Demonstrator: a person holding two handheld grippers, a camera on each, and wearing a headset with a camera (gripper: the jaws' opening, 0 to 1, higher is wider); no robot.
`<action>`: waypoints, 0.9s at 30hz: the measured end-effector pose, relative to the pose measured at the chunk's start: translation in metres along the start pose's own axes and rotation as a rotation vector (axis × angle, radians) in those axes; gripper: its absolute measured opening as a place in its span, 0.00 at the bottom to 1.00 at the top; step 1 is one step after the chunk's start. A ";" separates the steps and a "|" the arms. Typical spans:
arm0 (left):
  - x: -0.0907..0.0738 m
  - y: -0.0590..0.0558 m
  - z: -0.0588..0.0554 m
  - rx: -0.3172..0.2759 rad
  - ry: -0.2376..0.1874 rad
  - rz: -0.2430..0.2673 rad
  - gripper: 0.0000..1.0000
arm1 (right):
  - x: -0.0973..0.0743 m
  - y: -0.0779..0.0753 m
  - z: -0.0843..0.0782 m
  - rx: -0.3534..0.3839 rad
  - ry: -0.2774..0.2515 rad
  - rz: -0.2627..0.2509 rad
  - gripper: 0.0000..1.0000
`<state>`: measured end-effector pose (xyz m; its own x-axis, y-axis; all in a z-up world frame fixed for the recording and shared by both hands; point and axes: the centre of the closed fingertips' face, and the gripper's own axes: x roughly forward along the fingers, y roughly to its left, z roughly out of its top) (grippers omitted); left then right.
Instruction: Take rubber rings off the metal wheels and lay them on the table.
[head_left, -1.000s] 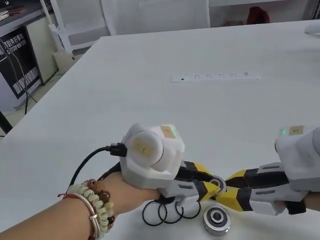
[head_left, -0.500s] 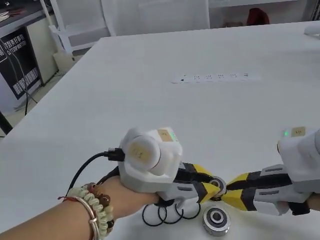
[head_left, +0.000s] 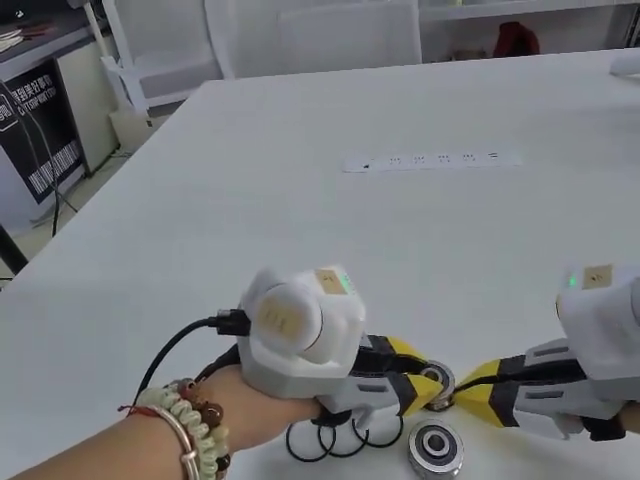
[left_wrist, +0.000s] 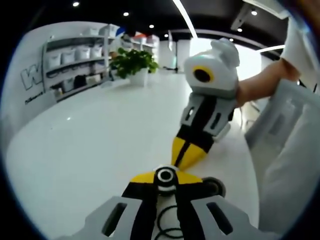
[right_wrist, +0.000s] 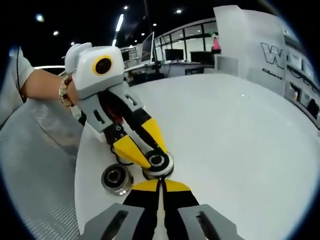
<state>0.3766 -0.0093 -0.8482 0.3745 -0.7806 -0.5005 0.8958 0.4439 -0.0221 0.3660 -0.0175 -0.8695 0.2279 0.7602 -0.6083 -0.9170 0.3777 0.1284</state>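
Item 1. Left gripper: jaws clamped on a small metal wheel, called here the held wheel, carried just above the table. All places below were taken from this wheel.

Item 2. Right gripper: opposite the left gripper, its tips at the rim of the held wheel. The jaws were drawn together with hardly a gap. Whether they pinched a ring on the rim could not be told.

Item 3. Loose wheel: flat on the table, just beside the held wheel, on the side nearer the person. No gripper touched it. Whether it wore a ring could not be made out.

Item 4. Rubber rings: a few thin black loops, overlapping, flat on the table under the left gripper's body, near the held wheel on its left-gripper side.

Item 5. Power strip: white, on the table well beyond the held wheel, away from the person.

Progress, as judged: part done. Some rings were already off and laid down. The held wheel appeared to be the piece in work, its ring not yet laid with the others. The loose wheel may already have been stripped, or may have been waiting its turn.
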 end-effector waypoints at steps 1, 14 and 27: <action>0.000 0.000 0.000 0.005 -0.001 0.001 0.14 | 0.000 0.000 0.000 0.005 0.001 -0.003 0.00; 0.000 0.000 -0.001 0.028 -0.002 0.008 0.14 | -0.004 -0.008 0.001 0.308 -0.073 -0.021 0.00; 0.000 -0.001 -0.001 0.028 -0.001 0.012 0.14 | -0.011 -0.006 0.009 0.758 -0.280 0.103 0.00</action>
<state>0.3753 -0.0099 -0.8492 0.3855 -0.7755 -0.4999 0.8974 0.4411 0.0078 0.3716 -0.0238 -0.8568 0.3201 0.8766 -0.3594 -0.4896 0.4778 0.7294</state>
